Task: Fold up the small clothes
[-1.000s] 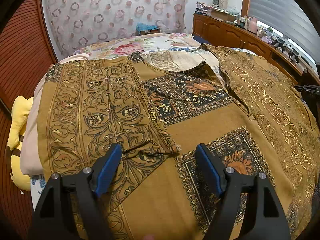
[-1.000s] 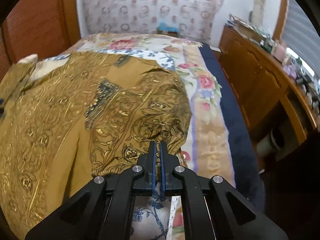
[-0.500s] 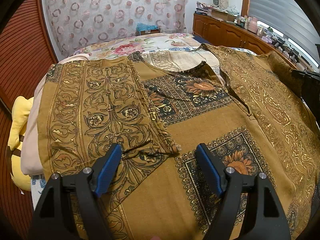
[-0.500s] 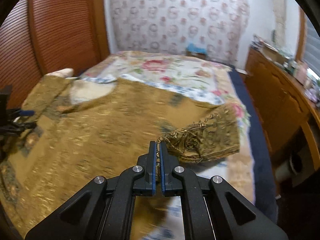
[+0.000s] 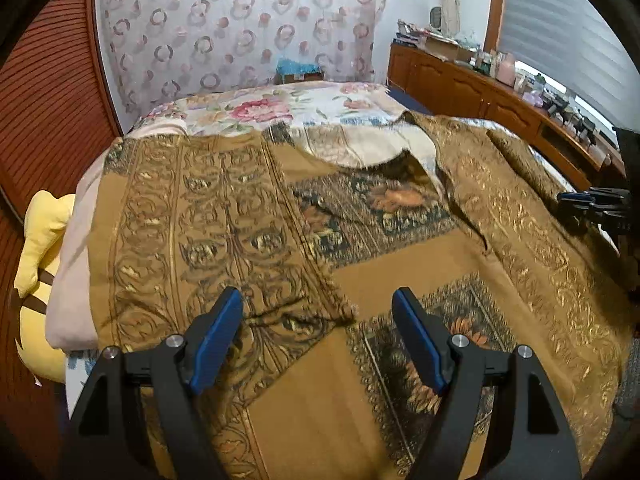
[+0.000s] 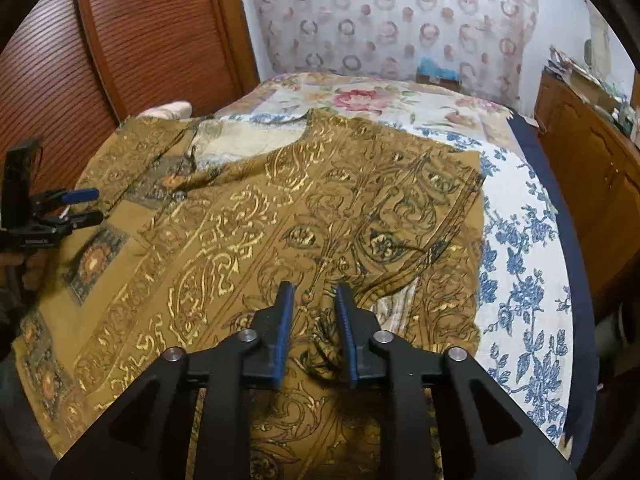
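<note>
A brown and gold patterned garment point(image 5: 400, 248) lies spread on the bed, its left side folded in over the body. My left gripper point(image 5: 316, 300) hovers open just above the folded left edge, holding nothing. In the right wrist view the garment's right side point(image 6: 380, 216) lies folded over the body. My right gripper point(image 6: 314, 292) sits low over that fold; its jaws are opening, with cloth lying under the gap and the pads off it. Each gripper also shows in the other's view: the left gripper point(image 6: 80, 206) at the far left, the right gripper point(image 5: 580, 204) at the far right.
The floral bedsheet point(image 6: 520, 260) shows bare to the right of the garment. A yellow plush toy point(image 5: 40, 248) and a pink pillow point(image 5: 72, 280) lie at the bed's left edge. A wooden cabinet point(image 5: 460, 88) with clutter on top runs along the right wall, and a slatted wooden door point(image 6: 120, 40) stands on the left.
My right gripper carried the garment's right side leftward over the body, laid it down, and its jaws parted from shut. The left gripper stayed still and open.
</note>
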